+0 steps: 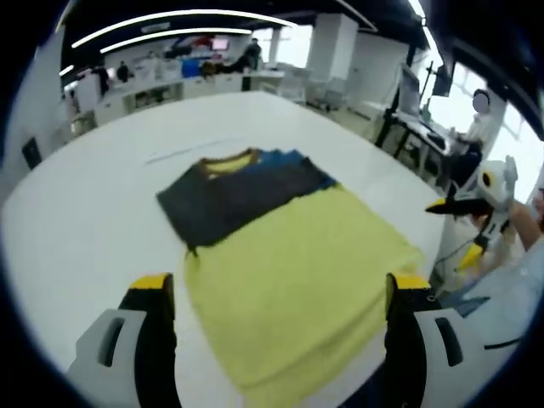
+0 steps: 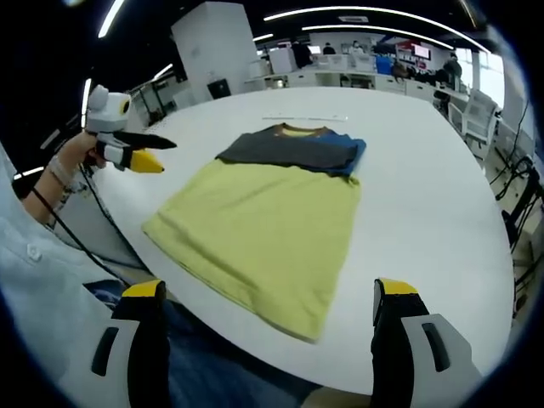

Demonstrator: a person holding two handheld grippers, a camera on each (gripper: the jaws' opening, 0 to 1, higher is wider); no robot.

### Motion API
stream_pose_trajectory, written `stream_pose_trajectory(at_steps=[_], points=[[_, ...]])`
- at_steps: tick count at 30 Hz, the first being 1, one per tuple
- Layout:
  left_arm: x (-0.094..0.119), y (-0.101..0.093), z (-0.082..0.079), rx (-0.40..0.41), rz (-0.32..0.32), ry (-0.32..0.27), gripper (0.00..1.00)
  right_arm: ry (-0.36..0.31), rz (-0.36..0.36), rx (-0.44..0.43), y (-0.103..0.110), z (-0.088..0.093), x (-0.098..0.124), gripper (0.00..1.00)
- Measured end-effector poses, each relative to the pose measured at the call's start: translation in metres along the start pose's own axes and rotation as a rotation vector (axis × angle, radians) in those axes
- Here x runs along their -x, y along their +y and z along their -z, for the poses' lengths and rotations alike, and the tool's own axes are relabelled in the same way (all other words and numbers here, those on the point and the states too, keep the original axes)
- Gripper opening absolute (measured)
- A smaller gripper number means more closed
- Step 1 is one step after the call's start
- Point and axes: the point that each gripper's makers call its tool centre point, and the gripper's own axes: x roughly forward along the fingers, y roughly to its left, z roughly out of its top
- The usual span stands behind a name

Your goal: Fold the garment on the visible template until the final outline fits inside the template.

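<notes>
A T-shirt lies flat on the white table (image 1: 76, 229). Its yellow body (image 1: 297, 263) points toward me, and its dark grey top (image 1: 238, 191) with a blue sleeve (image 1: 293, 160) lies at the far end. My left gripper (image 1: 280, 289) hovers open over the yellow hem, with nothing between its yellow-tipped jaws. My right gripper (image 2: 270, 293) is open too, above the table's near edge in front of the yellow body (image 2: 263, 229). Each gripper also appears in the other's view, held off the table's side: the right gripper (image 1: 476, 200) and the left gripper (image 2: 123, 140). A thin line (image 2: 306, 117) marks the table beyond the collar.
The round table's edge (image 2: 442, 340) runs close below my right gripper, with the person's pale blue sleeve (image 2: 34, 280) and jeans (image 2: 204, 357) beside it. Desks, chairs (image 2: 480, 115) and people stand in the office behind. A seated person (image 1: 480, 127) is at the right.
</notes>
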Motion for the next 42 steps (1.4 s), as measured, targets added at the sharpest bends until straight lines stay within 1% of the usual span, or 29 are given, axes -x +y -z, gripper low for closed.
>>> stream_pose_trajectory(at_steps=[9,14,19,26,31,38,42], points=[[0.002,0.006,0.005,0.01,-0.001,0.005,1.0,0.004,0.001,-0.006,-0.001,-0.002,-0.005,1.0],[0.002,0.011,0.015,0.033,0.0,0.025,1.0,0.013,0.004,-0.008,-0.003,-0.001,-0.006,1.0],[0.003,0.016,0.017,0.048,-0.006,0.029,1.0,0.019,0.008,-0.015,-0.007,-0.001,-0.008,1.0],[0.003,0.016,0.02,0.054,-0.001,0.034,1.0,0.031,0.009,-0.024,-0.011,0.001,-0.012,1.0],[0.004,0.019,0.024,0.058,-0.002,0.048,1.0,0.032,0.012,-0.034,-0.014,0.001,-0.014,1.0],[0.005,0.021,0.029,0.07,-0.001,0.058,1.0,0.042,0.011,-0.051,-0.016,0.007,-0.02,1.0],[0.006,0.021,0.035,0.079,0.001,0.069,1.0,0.044,0.01,-0.061,-0.016,0.009,-0.022,1.0]])
